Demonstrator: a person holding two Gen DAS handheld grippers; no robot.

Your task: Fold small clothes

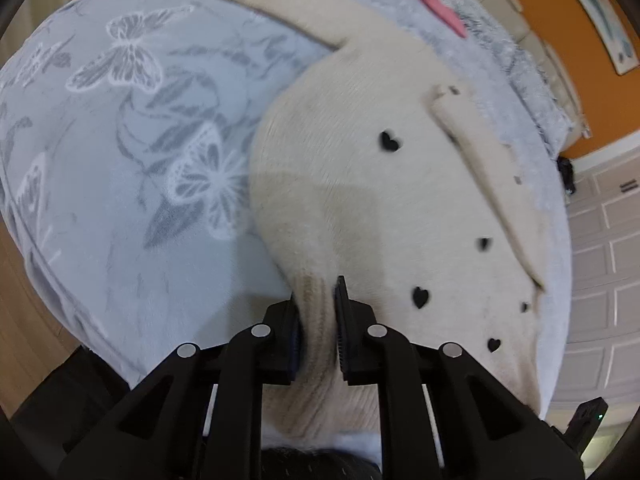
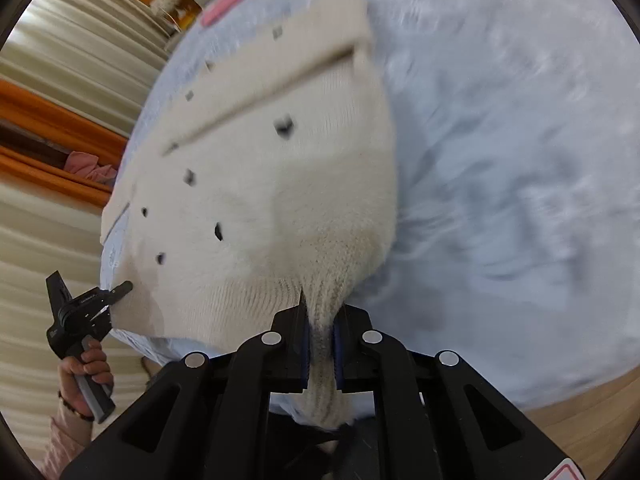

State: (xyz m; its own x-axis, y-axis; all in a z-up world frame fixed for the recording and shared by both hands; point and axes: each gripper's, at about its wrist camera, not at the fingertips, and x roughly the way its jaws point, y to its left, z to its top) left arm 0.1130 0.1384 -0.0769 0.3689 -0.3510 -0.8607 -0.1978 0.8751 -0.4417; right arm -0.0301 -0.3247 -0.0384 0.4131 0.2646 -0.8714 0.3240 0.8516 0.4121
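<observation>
A pale blue butterfly-print bedspread (image 1: 120, 152) carries a cream knit sweater (image 1: 360, 208) dotted with small black hearts (image 1: 389, 142). Its long axis runs away from both grippers, ribbed hem nearest them, a sleeve (image 1: 492, 184) folded along the body. The left gripper (image 1: 318, 332) is clamped on one hem corner, the right gripper (image 2: 320, 340) on the other, with bunched ribbing pressed between each pair of pads. Only the right wrist view shows the person's hand (image 2: 86, 368) on the left gripper's handle; only the left shows the butterfly print sharply.
</observation>
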